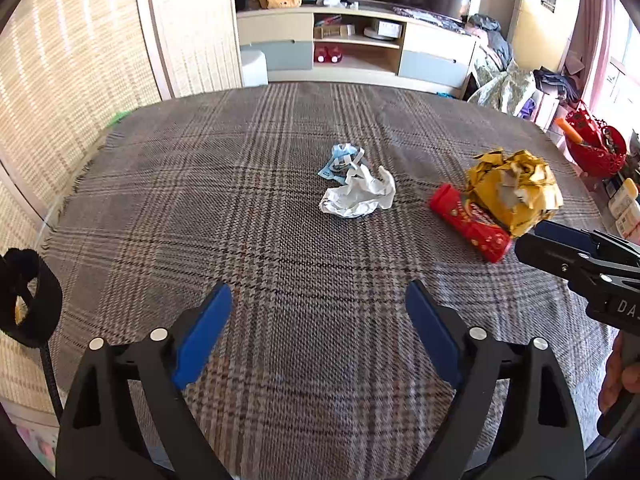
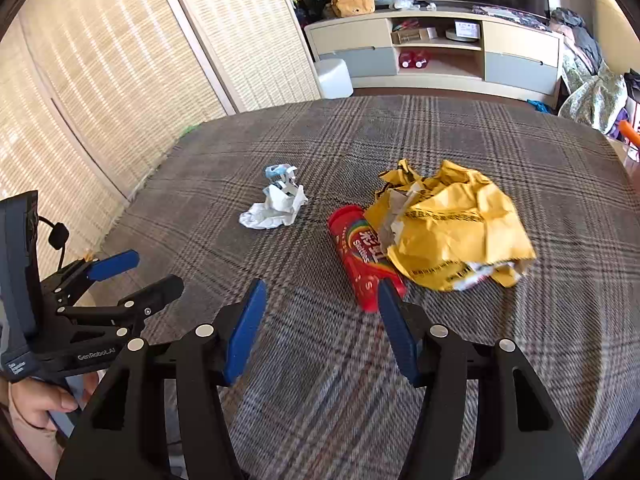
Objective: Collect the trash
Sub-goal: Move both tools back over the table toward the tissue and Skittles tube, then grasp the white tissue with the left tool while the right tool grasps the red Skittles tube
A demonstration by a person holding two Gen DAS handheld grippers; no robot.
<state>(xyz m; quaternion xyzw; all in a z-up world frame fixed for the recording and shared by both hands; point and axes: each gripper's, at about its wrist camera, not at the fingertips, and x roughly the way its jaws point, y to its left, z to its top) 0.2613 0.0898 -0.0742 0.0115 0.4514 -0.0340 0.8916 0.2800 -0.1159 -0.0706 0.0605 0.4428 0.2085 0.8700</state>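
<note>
Trash lies scattered on the plaid cloth (image 1: 248, 200) that covers the surface: a crumpled yellow paper bag (image 2: 448, 228) sits right of centre, touching and partly overlapping the far end of a red candy tube (image 2: 362, 258) that lies on its side beside it, its near end pointing toward the right tongs (image 2: 322, 294). To the left of these, well apart from them, a wad of white paper (image 1: 358, 196) rests on the cloth, and just beyond it, touching or nearly so, is a small blue-and-white wrapper (image 1: 340, 160). The right tongs hover low over the cloth with their blue pads spread apart and nothing between them; the right pad (image 2: 394, 322) is just at the near end of the red tube, though whether it touches cannot be told. The left tongs (image 1: 320, 294) are held near the front edge of the surface, also wide apart and holding nothing, with bare cloth between the pads and the white paper well ahead of them. In the right wrist view, a hand (image 2: 40, 404) grips the handle of the left tool at lower left. Beyond the far edge of the surface stand a low TV cabinet (image 1: 352, 44) with open shelves and a woven folding screen (image 1: 80, 64) on the left.
</note>
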